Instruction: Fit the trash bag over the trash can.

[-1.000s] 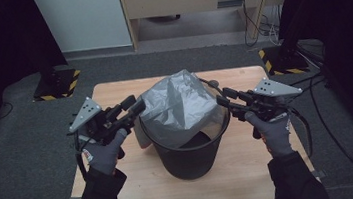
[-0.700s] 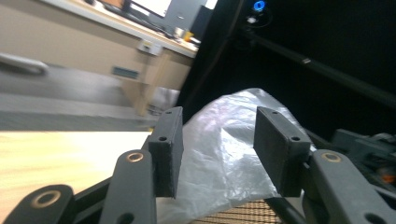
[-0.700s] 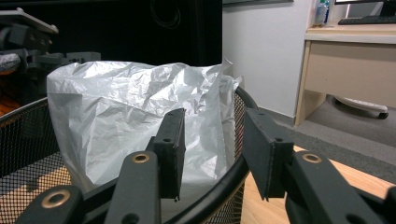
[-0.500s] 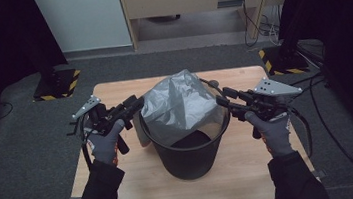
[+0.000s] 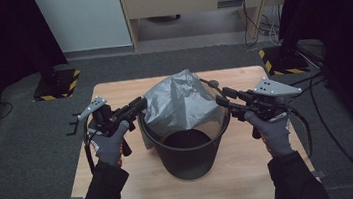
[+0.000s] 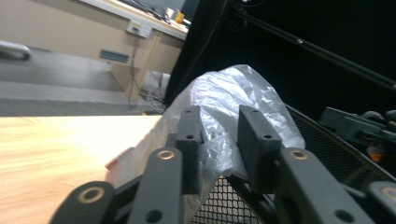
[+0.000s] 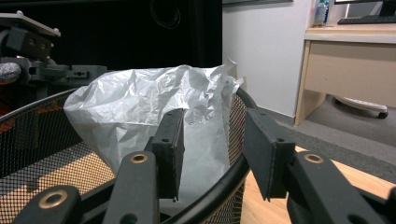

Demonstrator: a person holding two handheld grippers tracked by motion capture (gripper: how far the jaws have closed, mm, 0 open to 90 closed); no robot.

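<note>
A black mesh bin point(image 5: 189, 163) stands mid-table with a grey plastic bag point(image 5: 180, 104) bunched up over its far half. My left gripper point(image 5: 140, 103) reaches the bin's left rim. In the left gripper view the jaws point(image 6: 222, 135) have just been closing around a fold of the bag point(image 6: 229, 88), and a gap still shows between the pads. My right gripper point(image 5: 220, 97) sits at the right rim. In its own view the right gripper point(image 7: 215, 140) is open and straddles the rim point(image 7: 219, 186), one pad inside by the bag point(image 7: 140, 102), one outside.
The wooden table point(image 5: 244, 177) has bare room around the bin. Grey carpet surrounds the table, with a desk and cables beyond its far edge. Across the bin each gripper sees the other: the right gripper point(image 6: 355, 128), the left gripper point(image 7: 42, 70).
My left gripper has sunk a little and moved in to the bin's left rim, and its jaws have narrowed around the bag. The right gripper has kept still.
</note>
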